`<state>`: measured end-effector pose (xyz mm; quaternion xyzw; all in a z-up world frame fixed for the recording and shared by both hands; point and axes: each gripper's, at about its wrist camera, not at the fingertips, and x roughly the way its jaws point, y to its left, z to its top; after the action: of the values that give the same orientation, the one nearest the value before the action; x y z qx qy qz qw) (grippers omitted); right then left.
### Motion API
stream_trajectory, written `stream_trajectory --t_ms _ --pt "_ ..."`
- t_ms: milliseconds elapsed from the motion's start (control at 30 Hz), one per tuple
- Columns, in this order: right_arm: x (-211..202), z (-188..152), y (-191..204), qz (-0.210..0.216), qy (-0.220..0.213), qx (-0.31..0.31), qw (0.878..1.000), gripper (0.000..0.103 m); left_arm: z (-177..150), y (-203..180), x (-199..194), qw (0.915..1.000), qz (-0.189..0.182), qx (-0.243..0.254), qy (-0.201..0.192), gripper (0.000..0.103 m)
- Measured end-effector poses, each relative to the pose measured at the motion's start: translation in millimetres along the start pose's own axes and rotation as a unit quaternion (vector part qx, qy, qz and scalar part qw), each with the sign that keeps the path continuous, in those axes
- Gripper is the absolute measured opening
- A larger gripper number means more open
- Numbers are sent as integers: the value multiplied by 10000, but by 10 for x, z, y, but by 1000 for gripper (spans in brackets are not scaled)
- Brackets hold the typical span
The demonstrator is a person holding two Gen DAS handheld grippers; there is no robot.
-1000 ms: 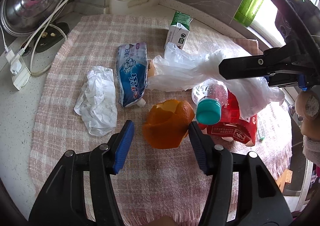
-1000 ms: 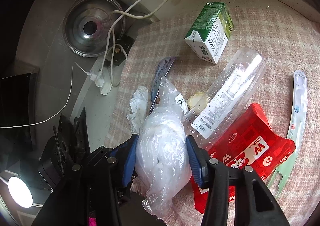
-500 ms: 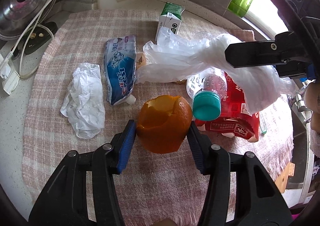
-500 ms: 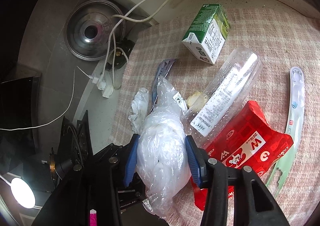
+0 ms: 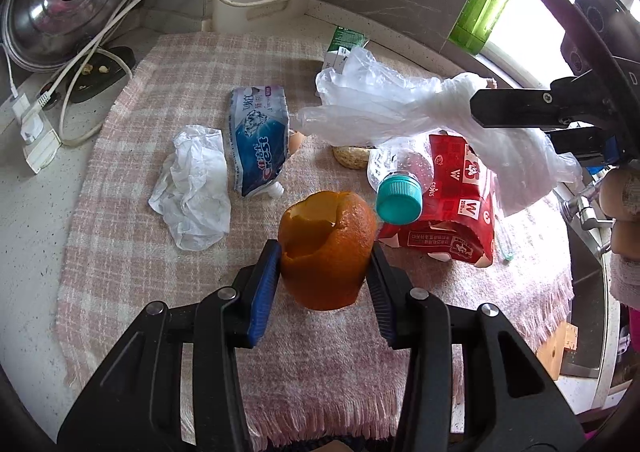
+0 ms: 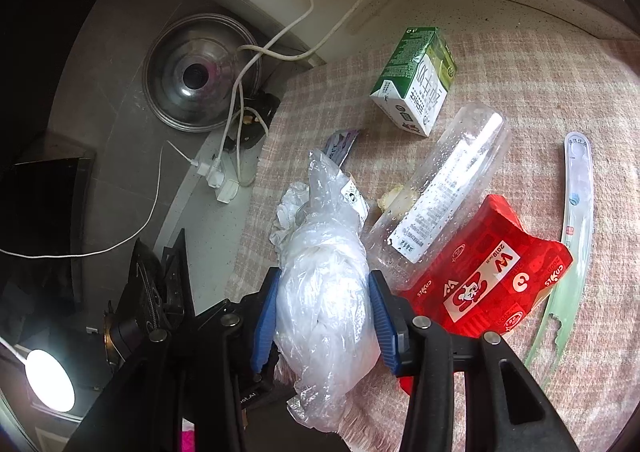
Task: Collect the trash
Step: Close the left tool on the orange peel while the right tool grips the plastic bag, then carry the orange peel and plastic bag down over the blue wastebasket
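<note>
The left gripper [image 5: 325,266] now has the orange peel [image 5: 326,250] pinched between its blue pads, and its jaws are closing on it. A second ago the pads stood wide on either side of the peel without touching it, and the peel lay lower on the checked cloth [image 5: 160,260]; now it fills the gap between the pads and appears lifted a little off the cloth.

The right gripper [image 6: 325,312] holds the bunched clear plastic bag [image 6: 326,292], its jaws narrowing around it. The bag was already between these pads a second ago. In the left wrist view the bag hangs higher and stretches further across the clutter than before.

On the cloth nothing else has moved: the crumpled white tissue [image 5: 192,188] and flattened toothpaste tube [image 5: 258,140] lie side by side at the left, the clear bottle [image 6: 444,188] with its teal cap [image 5: 399,201] rests against the red wrapper [image 6: 488,276], and the green carton [image 6: 416,80] lies behind them.
</note>
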<state>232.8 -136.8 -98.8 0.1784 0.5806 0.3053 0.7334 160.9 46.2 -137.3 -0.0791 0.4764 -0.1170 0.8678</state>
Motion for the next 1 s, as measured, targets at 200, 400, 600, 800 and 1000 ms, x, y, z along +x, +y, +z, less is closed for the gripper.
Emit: stream_trajectory --t_ms 200,400,600,800,1000 --pt "-114 -179 84 -15 -179 -39 9998 44 -158 45 -239 9999 114 4 -100 43" --pt "-252 -462 164 7 -340 -38 9994 44 -356 92 -465 9997 221 -32 -139 43" --pt "-434 -795 263 2 -478 -76 9988 44 -566 126 -705 9994 269 -89 -194 43" --pt "-531 -1189 319 -19 -515 -125 9986 44 -815 105 -886 9994 313 -12 -168 43" --pt "-554 -1563 365 -63 -481 -186 9986 44 -1111 92 -1020 9995 292 -14 -111 43"
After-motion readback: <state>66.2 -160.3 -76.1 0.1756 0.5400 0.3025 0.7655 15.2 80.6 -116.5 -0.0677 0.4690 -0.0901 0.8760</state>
